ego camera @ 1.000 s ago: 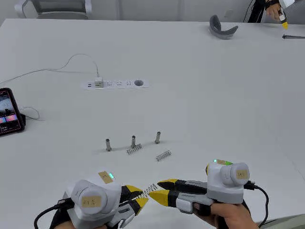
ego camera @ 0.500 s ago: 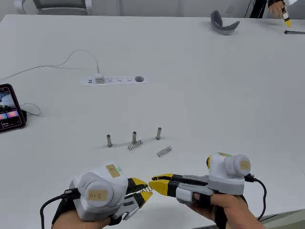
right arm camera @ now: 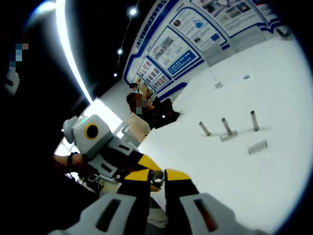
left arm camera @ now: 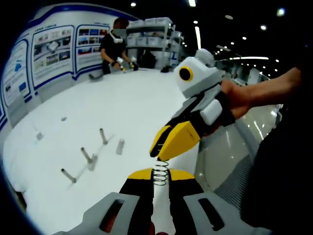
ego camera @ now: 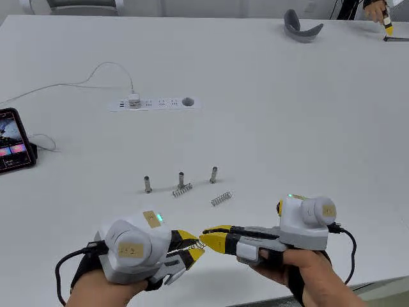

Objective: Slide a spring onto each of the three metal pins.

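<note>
The held spring (left arm camera: pixel 160 169) is off the white table (ego camera: pixel 287 128), at its near edge, gripped in the left gripper (left arm camera: pixel 155 178), whose jaws are pinched on the coil's lower part. The upper end of the coil meets the yellow tip of the right gripper (left arm camera: pixel 171 142). The right jaws are close together there, but I cannot tell whether they are actually gripping the coil.

Farther out, mid-table, the left pin (ego camera: pixel 147 184), middle pin (ego camera: pixel 181 179) and right pin (ego camera: pixel 213 174) stand upright in a row, all bare. One loose spring (ego camera: pixel 182 190) lies flat at the foot of the middle pin. The other loose spring (ego camera: pixel 221 199) lies near the right pin, on its near side.

By this showing nothing is done yet, and all three springs are left to fit.

Both grippers are held low and level, tips pointing at each other, well short of the pins.
</note>
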Demonstrator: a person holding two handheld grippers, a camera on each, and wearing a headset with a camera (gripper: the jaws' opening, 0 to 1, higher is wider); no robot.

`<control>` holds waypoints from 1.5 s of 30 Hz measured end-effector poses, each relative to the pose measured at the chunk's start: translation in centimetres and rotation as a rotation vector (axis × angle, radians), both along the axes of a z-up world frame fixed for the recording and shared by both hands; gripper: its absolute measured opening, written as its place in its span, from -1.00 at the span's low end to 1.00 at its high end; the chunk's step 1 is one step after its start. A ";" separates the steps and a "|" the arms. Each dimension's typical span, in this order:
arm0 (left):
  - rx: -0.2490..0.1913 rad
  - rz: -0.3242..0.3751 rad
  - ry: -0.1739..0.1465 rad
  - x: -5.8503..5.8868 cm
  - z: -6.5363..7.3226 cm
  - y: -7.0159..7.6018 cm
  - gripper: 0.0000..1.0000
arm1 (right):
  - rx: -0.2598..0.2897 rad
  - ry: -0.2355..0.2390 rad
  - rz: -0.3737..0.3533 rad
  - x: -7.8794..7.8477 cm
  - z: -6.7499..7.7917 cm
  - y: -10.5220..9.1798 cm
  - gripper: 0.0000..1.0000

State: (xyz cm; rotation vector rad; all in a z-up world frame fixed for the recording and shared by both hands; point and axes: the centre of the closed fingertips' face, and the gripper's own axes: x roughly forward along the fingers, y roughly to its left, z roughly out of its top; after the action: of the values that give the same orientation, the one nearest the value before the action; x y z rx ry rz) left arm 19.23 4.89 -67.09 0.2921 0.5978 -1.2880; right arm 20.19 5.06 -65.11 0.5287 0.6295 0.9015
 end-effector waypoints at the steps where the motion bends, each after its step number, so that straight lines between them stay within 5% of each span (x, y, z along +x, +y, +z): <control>1: -0.003 -0.003 -0.001 0.1 0.1 -0.1 -0.80 | -0.028 -0.010 0.021 0.0 0.0 0.0 -0.76; 14: -0.089 -0.083 0.013 1.0 1.8 -1.6 -0.80 | -0.257 -0.121 0.282 0.8 2.2 0.3 -0.75; 23: -0.074 -0.154 -0.020 0.9 2.1 -1.9 -0.80 | -0.452 -0.178 0.514 0.4 2.1 0.6 -0.75; 38: -0.042 -0.209 -0.058 0.9 2.4 -2.1 -0.80 | -0.628 -0.247 0.732 -0.1 1.6 0.3 -0.76; 45: -0.041 -0.216 -0.064 0.6 1.7 -1.9 -0.79 | -0.621 -0.252 0.714 -0.3 1.0 0.3 -0.76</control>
State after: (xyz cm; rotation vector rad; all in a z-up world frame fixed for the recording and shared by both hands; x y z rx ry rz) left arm 19.83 3.00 -65.35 0.3705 0.4946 -1.4913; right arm 19.91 5.32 -64.13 -0.3983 0.8350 1.3353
